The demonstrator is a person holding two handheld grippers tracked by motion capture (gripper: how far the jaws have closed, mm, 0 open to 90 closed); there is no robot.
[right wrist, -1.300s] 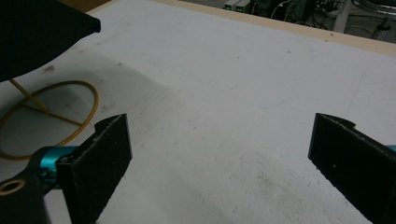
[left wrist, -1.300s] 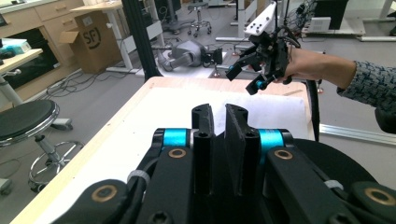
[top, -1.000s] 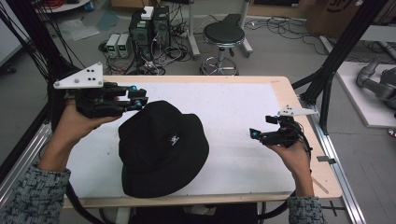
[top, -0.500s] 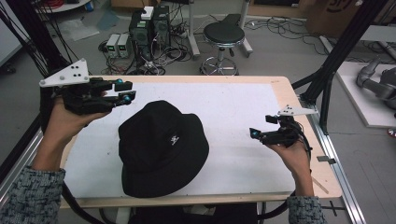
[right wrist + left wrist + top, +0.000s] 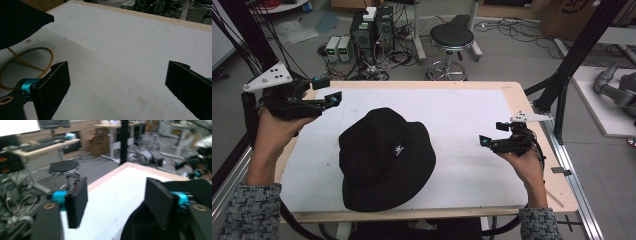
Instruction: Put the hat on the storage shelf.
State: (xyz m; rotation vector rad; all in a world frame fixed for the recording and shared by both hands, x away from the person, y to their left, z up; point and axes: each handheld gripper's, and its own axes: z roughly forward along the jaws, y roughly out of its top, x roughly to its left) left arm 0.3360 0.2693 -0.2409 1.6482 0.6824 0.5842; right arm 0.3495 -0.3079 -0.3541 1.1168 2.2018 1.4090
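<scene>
**Inspector:** Left gripper [image 5: 328, 90] first.

**Assistant:** Held in the left hand [image 5: 274, 132] above the table's far left corner. Its two black padded jaws have just been opening and now stand wide apart with nothing between them. In the left gripper view the same gripper [image 5: 117, 200] shows white table surface through the gap, with black fabric low behind the right-hand jaw.

**Inspector:** Right gripper?

**Assistant:** The right gripper [image 5: 485, 141] sits low near the table's right edge, held in the right hand [image 5: 524, 165], pointing toward the middle. In the right gripper view [image 5: 117, 82] its jaws are spread wide over bare surface, nothing gripped.

**Inspector:** The item?

**Assistant:** A black fabric bucket hat with a small white emblem [image 5: 384, 160] lies crown up on the white-topped wooden-edged table [image 5: 462, 107], left of centre and close to the near edge. It is apart from both grippers, nearer the left one. In the right gripper view its brim [image 5: 20, 22] fills the upper left corner.

**Inspector:** Surroundings?

**Assistant:** A black round stool [image 5: 452, 37] stands on the floor beyond the far edge.
</scene>
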